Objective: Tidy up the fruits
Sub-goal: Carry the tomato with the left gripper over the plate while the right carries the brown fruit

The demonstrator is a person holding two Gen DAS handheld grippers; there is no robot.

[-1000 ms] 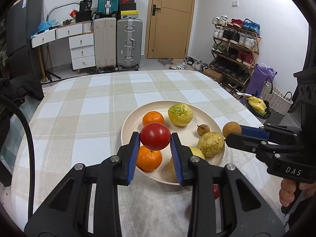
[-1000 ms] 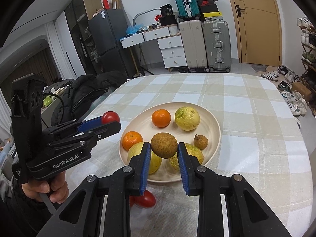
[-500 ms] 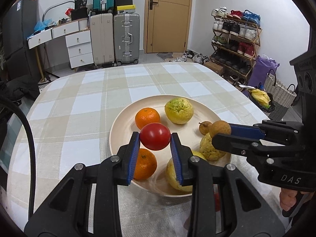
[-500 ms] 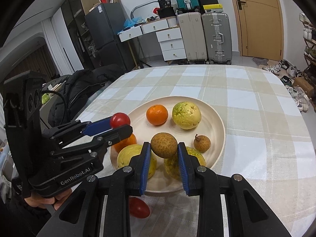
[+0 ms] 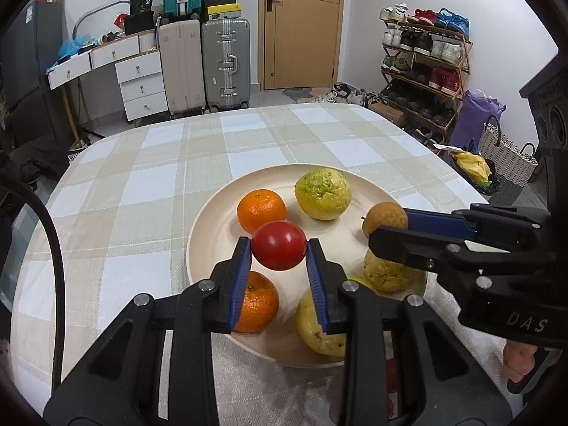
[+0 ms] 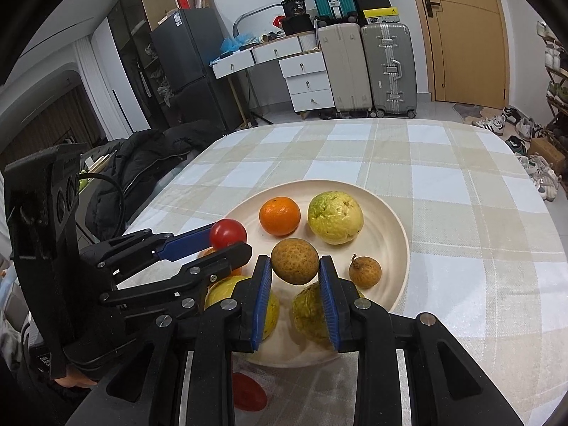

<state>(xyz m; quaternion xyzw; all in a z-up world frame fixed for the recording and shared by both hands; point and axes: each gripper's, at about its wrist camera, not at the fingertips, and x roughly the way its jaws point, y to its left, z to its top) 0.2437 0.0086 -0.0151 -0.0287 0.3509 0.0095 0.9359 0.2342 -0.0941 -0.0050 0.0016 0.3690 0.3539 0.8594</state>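
My left gripper (image 5: 279,248) is shut on a red tomato (image 5: 279,245) and holds it above the cream plate (image 5: 213,213); it also shows in the right wrist view (image 6: 228,235). My right gripper (image 6: 295,266) is shut on a brown round fruit (image 6: 294,261) over the plate's (image 6: 397,227) middle; that fruit shows in the left wrist view (image 5: 385,217). On the plate lie an orange (image 6: 279,215), a yellow-green guava (image 6: 335,217), a small brown fruit (image 6: 365,271), a second orange (image 5: 257,301) and more yellow fruit (image 5: 388,273).
A second red tomato (image 6: 249,392) lies on the checked tablecloth (image 6: 461,213) in front of the plate, under my right gripper. A black jacket (image 6: 142,163) hangs at the table's left edge. Suitcases, drawers and a shoe rack stand beyond the table.
Both grippers have moved forward over the plate with their fruit, and have come closer to each other.
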